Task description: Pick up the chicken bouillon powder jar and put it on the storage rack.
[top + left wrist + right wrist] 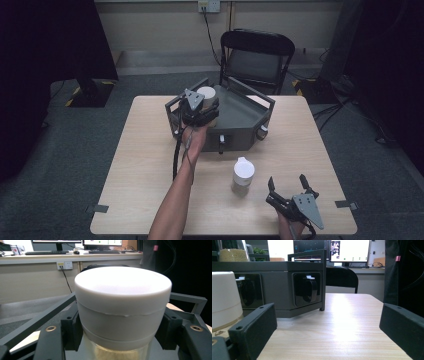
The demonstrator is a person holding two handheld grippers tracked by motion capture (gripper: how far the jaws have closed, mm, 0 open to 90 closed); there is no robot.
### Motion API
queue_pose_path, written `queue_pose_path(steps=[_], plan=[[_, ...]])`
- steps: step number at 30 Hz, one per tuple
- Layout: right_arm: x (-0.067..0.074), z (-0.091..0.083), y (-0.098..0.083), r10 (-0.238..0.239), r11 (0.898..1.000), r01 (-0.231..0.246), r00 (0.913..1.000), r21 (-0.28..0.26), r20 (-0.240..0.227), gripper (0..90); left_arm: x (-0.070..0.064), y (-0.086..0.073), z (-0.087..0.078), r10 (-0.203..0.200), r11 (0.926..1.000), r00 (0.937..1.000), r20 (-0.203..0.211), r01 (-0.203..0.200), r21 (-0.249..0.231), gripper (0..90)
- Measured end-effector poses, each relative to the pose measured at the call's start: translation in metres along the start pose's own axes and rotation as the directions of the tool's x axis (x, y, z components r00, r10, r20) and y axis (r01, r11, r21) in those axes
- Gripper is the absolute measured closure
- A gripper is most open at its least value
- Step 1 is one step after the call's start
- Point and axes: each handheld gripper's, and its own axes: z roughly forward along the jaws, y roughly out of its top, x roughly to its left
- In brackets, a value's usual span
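Left gripper [202,111] clamps white-lidded jar [122,307] over grey rack [245,120] (rails close); right gripper [289,187] agape.

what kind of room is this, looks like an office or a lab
Probably a lab or office test space: computer monitors stand on a long desk along the wall, a folding chair sits behind a plain wooden table, cables trail over grey carpet, and dark curtains hang at both sides.
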Motion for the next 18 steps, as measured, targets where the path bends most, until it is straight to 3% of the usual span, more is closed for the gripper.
queue_pose_path(steps=[5, 14, 18], plan=[[0.0003, 0.0000, 0.0000, -0.001, 1.000, 0.001, 1.0000, 0.000, 0.001, 0.2, -0.0046, -0.0025, 0.0005, -0.002, 1.0000, 0.9999, -0.015, 0.002, -0.009, 34.8], [0.0003, 0.0000, 0.0000, -0.001, 1.000, 0.001, 1.0000, 0.000, 0.002, 0.2, 0.0000, -0.0018, 0.0003, -0.005, 1.0000, 1.0000, 0.000, 0.005, -0.005, 34.5], [0.0005, 0.0001, 0.0000, 0.000, 1.000, 0.000, 1.0000, 0.000, 0.003, 0.2, 0.0037, -0.0027, -0.0004, -0.040, 0.9991, 0.9991, 0.011, 0.040, -0.012, 30.7]])
